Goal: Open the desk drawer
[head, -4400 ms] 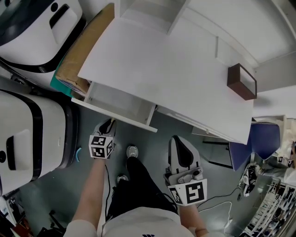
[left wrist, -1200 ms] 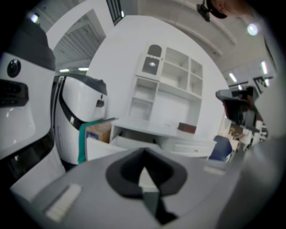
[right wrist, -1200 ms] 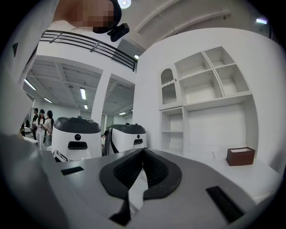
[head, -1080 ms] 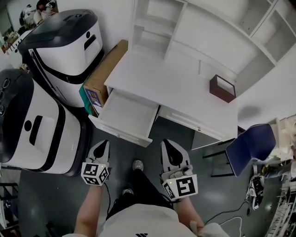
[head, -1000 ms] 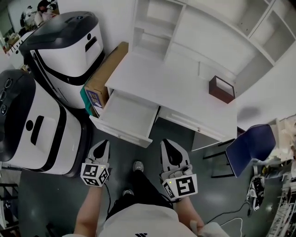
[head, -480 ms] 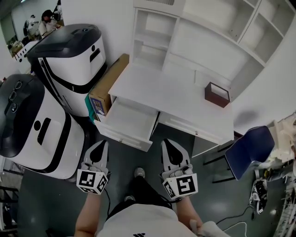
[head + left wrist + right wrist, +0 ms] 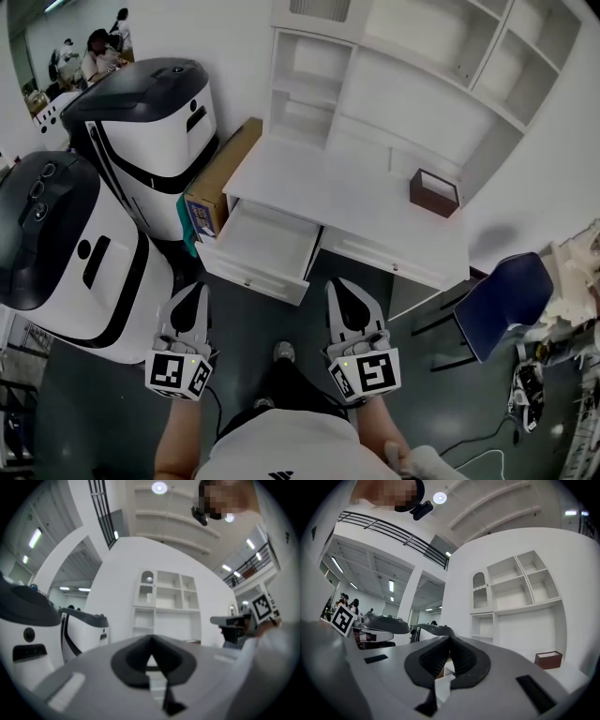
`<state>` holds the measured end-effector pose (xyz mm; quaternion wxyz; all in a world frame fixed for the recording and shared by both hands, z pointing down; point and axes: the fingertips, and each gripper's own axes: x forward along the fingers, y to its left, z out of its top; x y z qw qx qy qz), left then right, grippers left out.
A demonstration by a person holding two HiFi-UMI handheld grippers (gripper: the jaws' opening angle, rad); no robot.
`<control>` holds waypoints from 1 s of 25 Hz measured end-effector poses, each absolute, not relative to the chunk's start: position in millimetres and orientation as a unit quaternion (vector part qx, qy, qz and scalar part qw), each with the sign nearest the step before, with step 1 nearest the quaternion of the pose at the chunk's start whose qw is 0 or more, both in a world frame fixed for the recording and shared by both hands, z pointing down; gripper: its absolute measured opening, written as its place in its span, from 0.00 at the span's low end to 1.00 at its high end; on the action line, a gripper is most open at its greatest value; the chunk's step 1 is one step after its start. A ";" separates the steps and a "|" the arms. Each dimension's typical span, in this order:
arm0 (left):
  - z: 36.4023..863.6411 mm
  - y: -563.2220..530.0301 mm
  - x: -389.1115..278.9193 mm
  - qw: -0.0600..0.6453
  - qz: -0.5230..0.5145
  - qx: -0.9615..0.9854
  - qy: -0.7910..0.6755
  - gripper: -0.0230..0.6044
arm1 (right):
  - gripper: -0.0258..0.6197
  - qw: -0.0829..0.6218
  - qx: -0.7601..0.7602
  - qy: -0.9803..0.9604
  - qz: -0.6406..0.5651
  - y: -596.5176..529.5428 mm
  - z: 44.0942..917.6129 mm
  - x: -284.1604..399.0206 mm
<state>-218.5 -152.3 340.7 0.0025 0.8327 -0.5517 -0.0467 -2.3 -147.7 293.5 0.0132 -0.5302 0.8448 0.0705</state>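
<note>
The white desk (image 7: 375,202) stands under a white shelf unit, and its left drawer (image 7: 258,246) is pulled out, showing a bare inside. The right drawer (image 7: 386,262) is flush with the desk front. My left gripper (image 7: 194,289) hovers over the floor just in front of the open drawer, apart from it, jaws shut and holding nothing. My right gripper (image 7: 340,285) hangs beside it, before the closed drawer, also shut and holding nothing. In the left gripper view the shut left gripper (image 7: 151,637) points level at the shelf unit (image 7: 164,603). The right gripper (image 7: 450,638) does the same in its own view.
A small brown box (image 7: 434,192) sits on the desk's right end. A cardboard box (image 7: 220,176) leans at the desk's left side. Two large white-and-black machines (image 7: 150,117) (image 7: 56,258) stand at the left. A blue chair (image 7: 506,298) is at the right. My feet are between the grippers.
Both grippers have lifted, the left one more, and sit farther back from the drawer. The head view now takes in more of the shelf unit. The drawer stays open.
</note>
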 end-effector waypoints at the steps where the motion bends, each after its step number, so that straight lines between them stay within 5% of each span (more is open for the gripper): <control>1: 337.7 -149.5 -220.0 0.000 -0.049 0.832 -0.553 0.04 | 0.04 0.014 -0.532 0.844 0.072 -145.4 291.7 -2.5; 25: 290.1 -90.0 -225.0 -0.042 -0.099 0.828 -0.550 0.04 | 0.04 0.027 -0.555 0.826 0.091 -86.0 271.8 0.8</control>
